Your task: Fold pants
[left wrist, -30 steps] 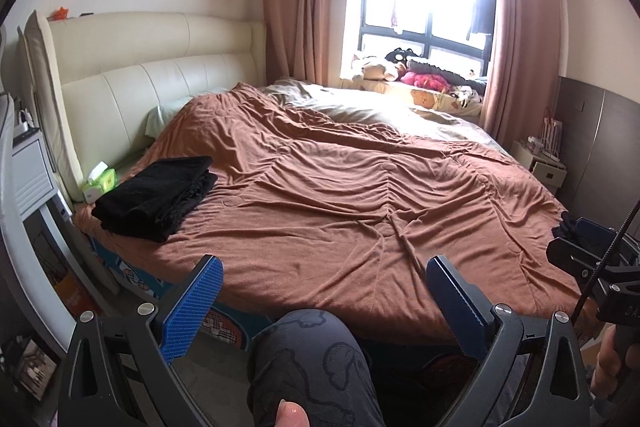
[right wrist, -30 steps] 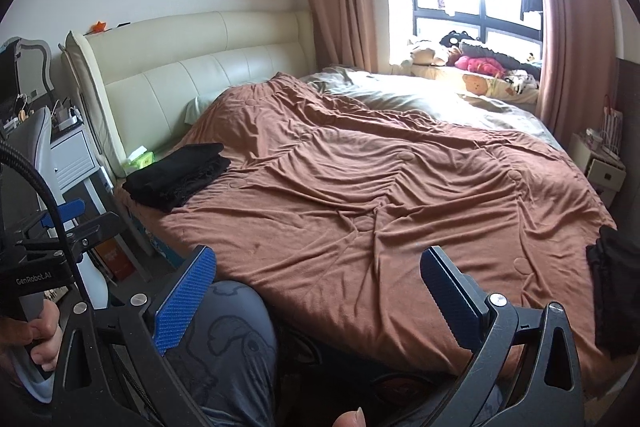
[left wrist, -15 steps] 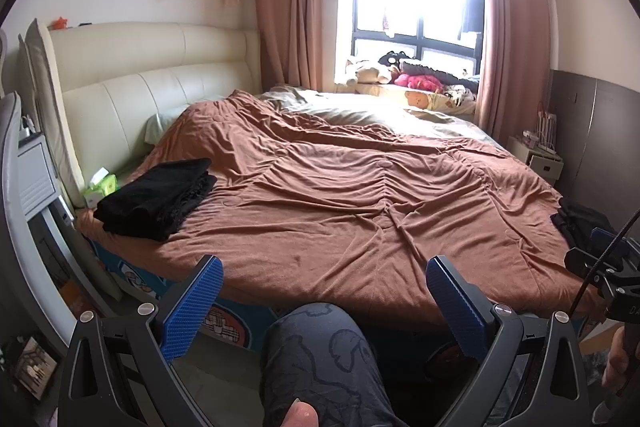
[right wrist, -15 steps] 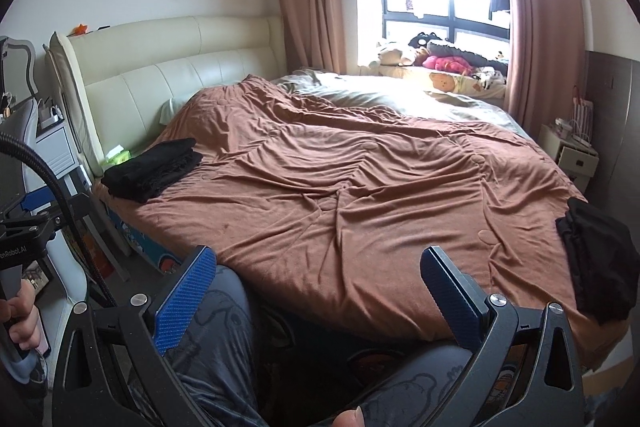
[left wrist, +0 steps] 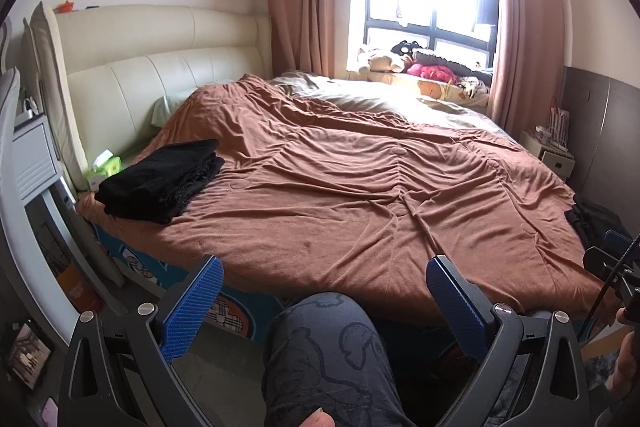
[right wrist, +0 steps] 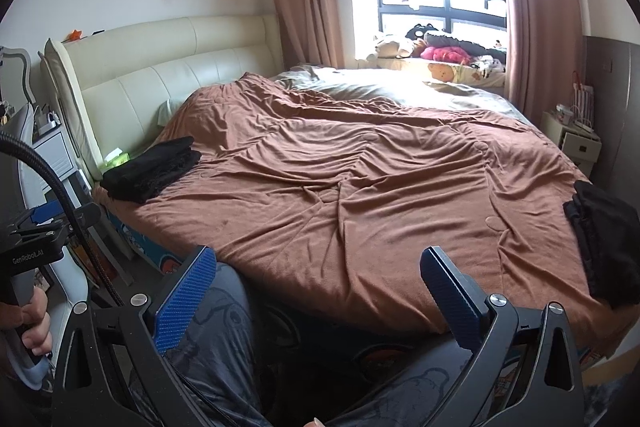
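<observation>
Pants (right wrist: pixel 608 239) unfolded at bed's right edge, far beyond right gripper (right wrist: pixel 316 293), both grippers' jaws wide, empty

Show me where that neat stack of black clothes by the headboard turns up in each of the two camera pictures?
Left wrist view: the folded black stack lies left of centre, on the near corner of the brown duvet.
Right wrist view: the same stack sits further left and looks smaller.
Shared landmark: the green tissue pack lies just behind it, against the cream headboard.
</observation>
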`<action>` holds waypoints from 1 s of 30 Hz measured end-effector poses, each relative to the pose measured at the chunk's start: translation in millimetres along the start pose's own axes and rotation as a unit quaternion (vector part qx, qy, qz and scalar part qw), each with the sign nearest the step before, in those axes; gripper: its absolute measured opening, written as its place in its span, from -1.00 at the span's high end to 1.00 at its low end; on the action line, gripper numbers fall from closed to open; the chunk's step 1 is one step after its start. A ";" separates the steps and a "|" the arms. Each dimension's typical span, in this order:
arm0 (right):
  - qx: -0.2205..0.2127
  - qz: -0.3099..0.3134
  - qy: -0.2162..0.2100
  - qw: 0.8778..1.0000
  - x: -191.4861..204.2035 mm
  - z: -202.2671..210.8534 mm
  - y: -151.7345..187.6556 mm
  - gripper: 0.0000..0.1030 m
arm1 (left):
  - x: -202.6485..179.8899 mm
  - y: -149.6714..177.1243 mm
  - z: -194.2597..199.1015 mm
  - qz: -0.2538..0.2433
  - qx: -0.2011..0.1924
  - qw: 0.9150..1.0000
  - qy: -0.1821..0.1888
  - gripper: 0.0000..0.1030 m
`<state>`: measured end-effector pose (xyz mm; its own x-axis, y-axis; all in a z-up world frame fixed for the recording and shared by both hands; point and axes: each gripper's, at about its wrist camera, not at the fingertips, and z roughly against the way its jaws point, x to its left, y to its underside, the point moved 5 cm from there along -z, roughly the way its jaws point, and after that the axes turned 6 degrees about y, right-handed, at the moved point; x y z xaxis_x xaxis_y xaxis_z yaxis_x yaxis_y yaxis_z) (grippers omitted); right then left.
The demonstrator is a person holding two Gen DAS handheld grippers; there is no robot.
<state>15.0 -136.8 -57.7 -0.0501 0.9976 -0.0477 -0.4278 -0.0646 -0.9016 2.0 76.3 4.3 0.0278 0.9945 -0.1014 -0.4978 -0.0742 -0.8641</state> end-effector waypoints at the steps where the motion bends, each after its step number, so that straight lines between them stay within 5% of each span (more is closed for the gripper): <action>1: 0.002 0.000 -0.001 1.000 0.4 -1.1 0.1 -1.00 | 1.3 0.2 -0.2 0.001 -0.001 1.000 -0.001 -0.99; 30: 0.002 -0.001 0.004 1.000 -3.1 0.7 -4.9 -1.00 | 4.3 -9.6 15.3 -0.010 -0.023 1.000 -0.015 -0.99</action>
<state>16.7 -139.6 -52.9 -0.0432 0.9978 -0.0499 -0.4309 -0.0637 -0.9001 -6.4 82.5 19.6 0.0115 0.9975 -0.0693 -0.4566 -0.0564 -0.8879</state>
